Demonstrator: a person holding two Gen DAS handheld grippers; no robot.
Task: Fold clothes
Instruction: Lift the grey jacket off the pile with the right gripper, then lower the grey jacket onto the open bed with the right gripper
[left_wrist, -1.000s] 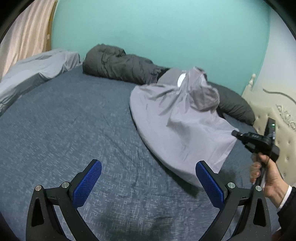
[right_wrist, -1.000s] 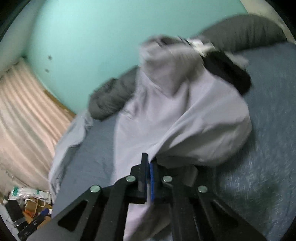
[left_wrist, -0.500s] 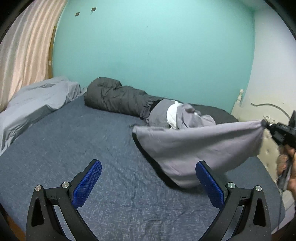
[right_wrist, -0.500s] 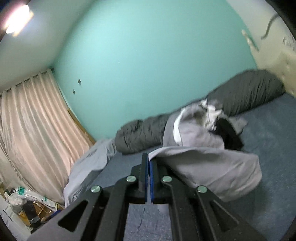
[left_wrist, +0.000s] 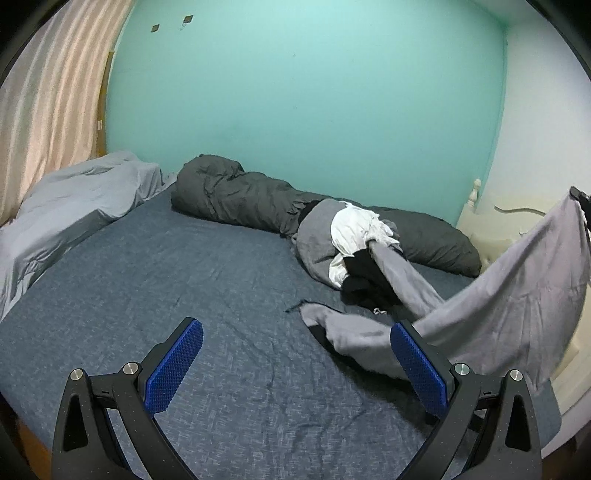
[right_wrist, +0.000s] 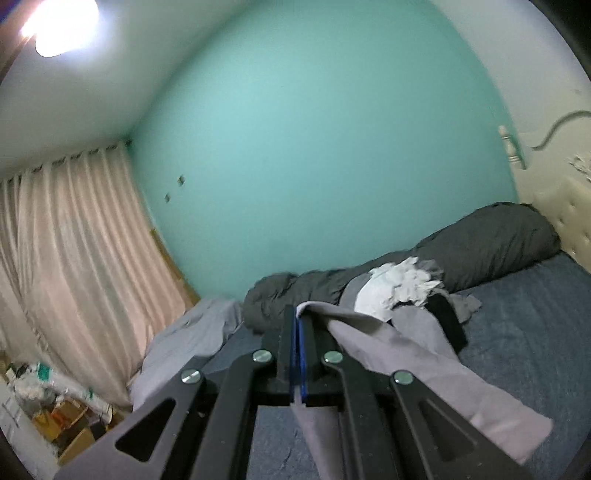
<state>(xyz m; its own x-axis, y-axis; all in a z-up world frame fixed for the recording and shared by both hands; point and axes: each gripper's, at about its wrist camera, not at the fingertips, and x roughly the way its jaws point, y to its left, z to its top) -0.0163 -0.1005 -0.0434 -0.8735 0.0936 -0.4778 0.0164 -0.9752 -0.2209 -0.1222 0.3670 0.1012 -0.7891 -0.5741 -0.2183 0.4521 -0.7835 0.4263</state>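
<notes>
bed (left_wrist: 184, 280): serving as folding surface | pile (left_wrist: 351, 240): waiting by the duvet (left_wrist: 229, 199) | garment (left_wrist: 517, 295): hanging off the bed's right side, one end trailing onto it | right gripper (right_wrist: 297, 321): pinching its corner, lifting it to spread | left gripper (left_wrist: 295, 365): hovering spread wide, holding nothing

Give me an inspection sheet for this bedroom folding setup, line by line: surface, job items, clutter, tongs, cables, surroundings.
Surface: blue bed sheet, wrinkled, mostly bare in front.
Job's things: grey garment lifted by one edge, far end trailing on the bed; pile of clothes, grey, white and black, unfolded beside it.
Clutter: dark grey duvet rolled along the wall; light grey bedding bunched at the left.
Grippers: left tongs open, empty, over the sheet; right tongs shut on the grey garment.
Cables: one cable on the wall above the headboard.
Surroundings: teal wall, pink curtain, boxes and bags on the floor.
</notes>
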